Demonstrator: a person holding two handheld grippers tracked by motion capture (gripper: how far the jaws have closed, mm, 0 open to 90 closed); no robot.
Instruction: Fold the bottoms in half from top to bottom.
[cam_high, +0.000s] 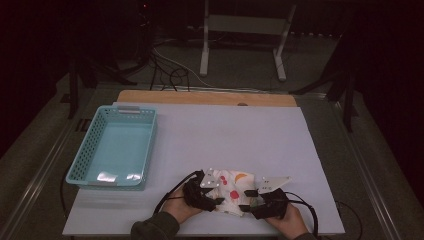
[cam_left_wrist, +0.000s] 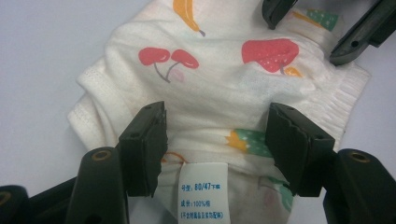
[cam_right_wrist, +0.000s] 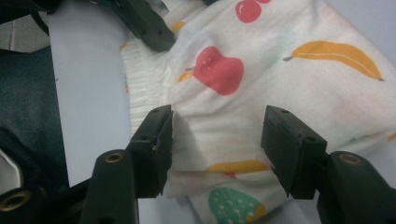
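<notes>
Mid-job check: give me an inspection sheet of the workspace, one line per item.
Surface: pale sheet over a wooden table.
Job's things: fruit-print garment, folded, at the near edge, care label showing.
Clutter: turquoise basket at the left, nothing seen inside.
Tools: left tool and right tool both open, jaws astride the cloth, pads not pressing.
Cables: one trails from each tool; more lie on the floor behind.
Surroundings: dark room, white stand beyond the table.

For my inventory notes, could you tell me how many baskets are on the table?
1: a light blue basket at the table's left side, apart from the fruit-print garment near the front edge.
</notes>
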